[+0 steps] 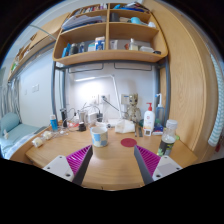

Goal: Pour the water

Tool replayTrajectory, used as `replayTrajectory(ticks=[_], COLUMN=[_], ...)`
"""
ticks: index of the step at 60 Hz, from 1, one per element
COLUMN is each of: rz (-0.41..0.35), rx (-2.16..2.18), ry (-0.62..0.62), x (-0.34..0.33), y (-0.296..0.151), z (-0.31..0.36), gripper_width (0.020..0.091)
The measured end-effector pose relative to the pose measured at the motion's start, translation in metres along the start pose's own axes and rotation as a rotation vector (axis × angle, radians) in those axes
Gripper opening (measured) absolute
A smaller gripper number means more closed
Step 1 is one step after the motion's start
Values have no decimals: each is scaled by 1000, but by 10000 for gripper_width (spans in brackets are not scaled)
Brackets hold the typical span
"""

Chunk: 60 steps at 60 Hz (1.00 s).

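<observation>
Fingers of the claw [112, 165] were held apart, nothing being gripped between them; two magenta pads [147, 158] were seen on their inner faces. One pale translucent plastic cup [100, 135] was stood upright on the light wooden bench [112, 158], just ahead of the fingers and between their lines. One small round dark-red lid [128, 143] was laid flat to the right of the cup, apart from it. One white pump bottle with a red label [149, 119] was placed farther back on the right, and one clear glass jar [168, 137] was stood nearer, at the bench's right side. Two wooden wall shelves [108, 56] loaded with small items were seen above.
</observation>
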State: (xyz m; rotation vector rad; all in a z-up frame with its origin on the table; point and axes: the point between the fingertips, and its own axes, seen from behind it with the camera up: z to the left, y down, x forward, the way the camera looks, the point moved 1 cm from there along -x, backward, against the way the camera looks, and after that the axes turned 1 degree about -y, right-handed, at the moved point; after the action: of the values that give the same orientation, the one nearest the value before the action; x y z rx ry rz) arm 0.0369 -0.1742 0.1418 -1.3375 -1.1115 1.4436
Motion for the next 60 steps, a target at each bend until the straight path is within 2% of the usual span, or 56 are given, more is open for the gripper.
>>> replayTrajectory(ticks=[7, 11, 12, 14, 25, 44, 56, 58, 60], rz=[-18, -18, -3, -23, -31, -65, -84, -75, -68], rx=[40, 55, 50, 55, 53, 46, 33, 31, 29], ry=[62, 113, 105, 142, 203, 203, 178, 175, 170], x=[-11, -15, -3, -14, -7, 59, 85, 88, 91], y=[19, 30, 17, 34, 43, 47, 41, 42, 43], z=[-21, -50, -61, -72, -141, -194, -199, -199, -199], gripper_width=[856, 856, 854, 853, 848, 829, 643, 604, 532])
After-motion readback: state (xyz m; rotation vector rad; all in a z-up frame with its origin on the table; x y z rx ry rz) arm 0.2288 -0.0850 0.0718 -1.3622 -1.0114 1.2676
